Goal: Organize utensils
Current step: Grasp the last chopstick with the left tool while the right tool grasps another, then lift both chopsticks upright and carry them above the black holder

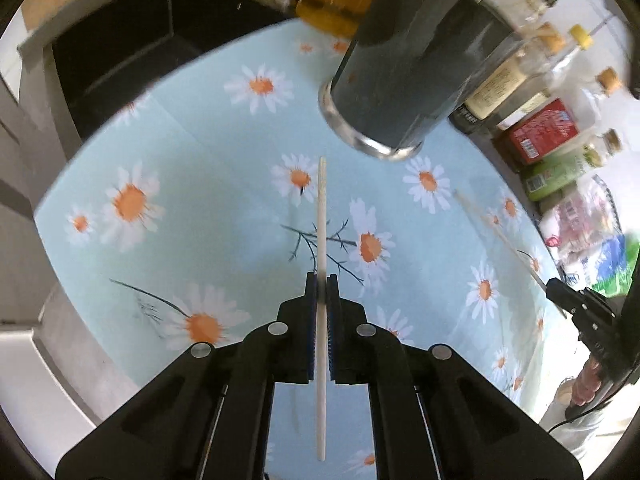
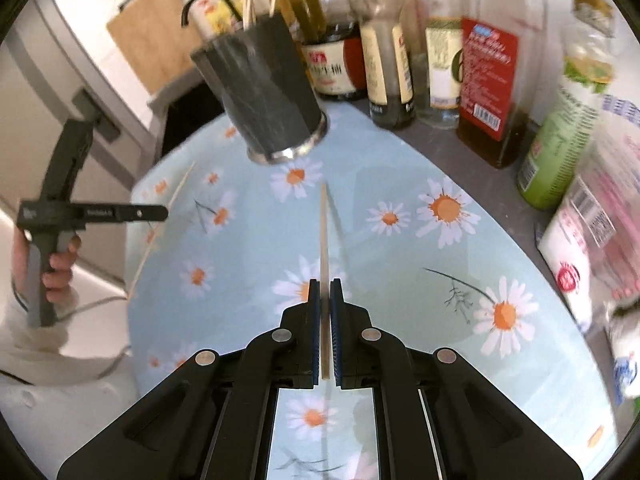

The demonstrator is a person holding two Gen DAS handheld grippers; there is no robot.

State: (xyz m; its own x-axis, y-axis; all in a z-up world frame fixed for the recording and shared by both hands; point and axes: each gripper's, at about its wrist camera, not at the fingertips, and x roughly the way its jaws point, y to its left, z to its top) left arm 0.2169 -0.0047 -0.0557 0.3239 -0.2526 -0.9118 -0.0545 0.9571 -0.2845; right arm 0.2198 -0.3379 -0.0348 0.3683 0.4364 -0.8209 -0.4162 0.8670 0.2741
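My left gripper (image 1: 321, 280) is shut on a pale wooden chopstick (image 1: 321, 208) that points away from me, lifted above the daisy mat (image 1: 200, 168). A dark cylindrical utensil holder (image 1: 400, 80) with a metal base stands ahead and to the right. At the right edge, the right gripper (image 1: 554, 286) holds a second chopstick (image 1: 495, 232). In the right wrist view, my right gripper (image 2: 325, 284) is shut on that chopstick (image 2: 324, 232), which points toward the holder (image 2: 268, 96). The left gripper (image 2: 162, 213) and its chopstick (image 2: 182, 188) show at the left, held by a hand (image 2: 60, 268).
Sauce and oil bottles (image 2: 484, 64) line the back edge behind the holder. Packets (image 2: 592, 232) and a green bottle (image 2: 556, 152) crowd the right side. A black sink (image 1: 120, 52) lies beyond the mat's left edge, with a wooden cutting board (image 2: 152, 36) behind it.
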